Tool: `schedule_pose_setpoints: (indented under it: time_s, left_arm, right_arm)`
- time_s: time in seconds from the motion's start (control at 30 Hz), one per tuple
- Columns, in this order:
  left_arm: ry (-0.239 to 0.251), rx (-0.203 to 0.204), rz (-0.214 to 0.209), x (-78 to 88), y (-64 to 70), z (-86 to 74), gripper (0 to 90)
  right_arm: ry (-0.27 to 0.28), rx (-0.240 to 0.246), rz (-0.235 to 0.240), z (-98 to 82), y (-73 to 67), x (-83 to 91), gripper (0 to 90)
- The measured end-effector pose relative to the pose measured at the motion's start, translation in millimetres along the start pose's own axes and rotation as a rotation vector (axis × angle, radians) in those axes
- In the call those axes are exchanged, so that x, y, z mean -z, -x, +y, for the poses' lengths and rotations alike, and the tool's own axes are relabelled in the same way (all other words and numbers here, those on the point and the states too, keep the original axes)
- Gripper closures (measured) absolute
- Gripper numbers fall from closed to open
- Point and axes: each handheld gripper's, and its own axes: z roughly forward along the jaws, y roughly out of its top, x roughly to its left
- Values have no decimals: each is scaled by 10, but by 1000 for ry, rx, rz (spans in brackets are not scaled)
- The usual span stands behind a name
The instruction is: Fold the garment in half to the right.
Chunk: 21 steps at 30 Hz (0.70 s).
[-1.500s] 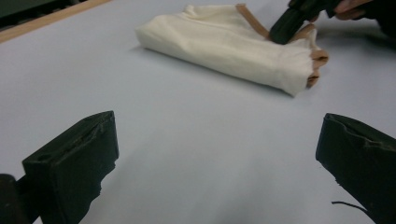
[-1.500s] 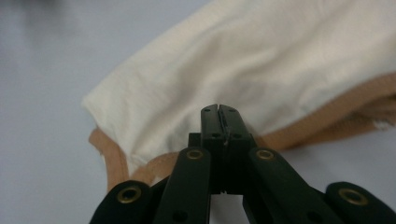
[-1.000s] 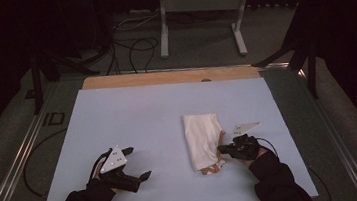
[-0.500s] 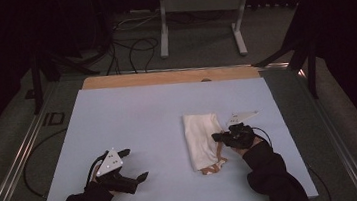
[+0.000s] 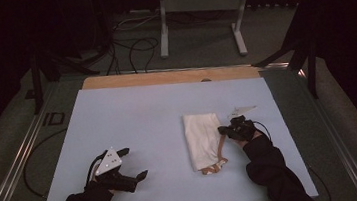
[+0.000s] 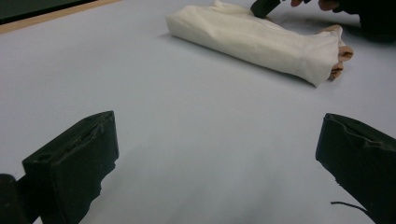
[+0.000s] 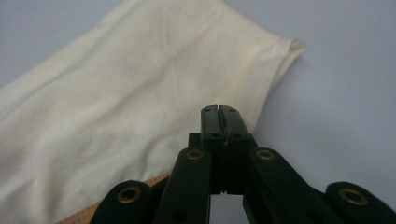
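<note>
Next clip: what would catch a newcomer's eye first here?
The folded cream cloth stands out, lying right of centre on the pale blue table, with a tan edge peeking out at its near end. The right claw, jaws shut, sits at the cloth's right edge, seemingly over the fabric. The left claw rests wide open on bare table near the front left, holding nothing.
</note>
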Motion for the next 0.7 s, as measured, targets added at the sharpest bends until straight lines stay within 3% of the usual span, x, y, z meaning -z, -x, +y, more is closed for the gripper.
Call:
schedule_pose_setpoints:
  time_s: [0.27,0.7]
  left_arm:
    - [9,5,1,10,-5,-2,2]
    - [27,14,12,39,-37,-6,2]
  right_arm:
    - [-11,-17,-35,-66,44,33,900]
    - [-6,-46,-36,-158,71,41,900]
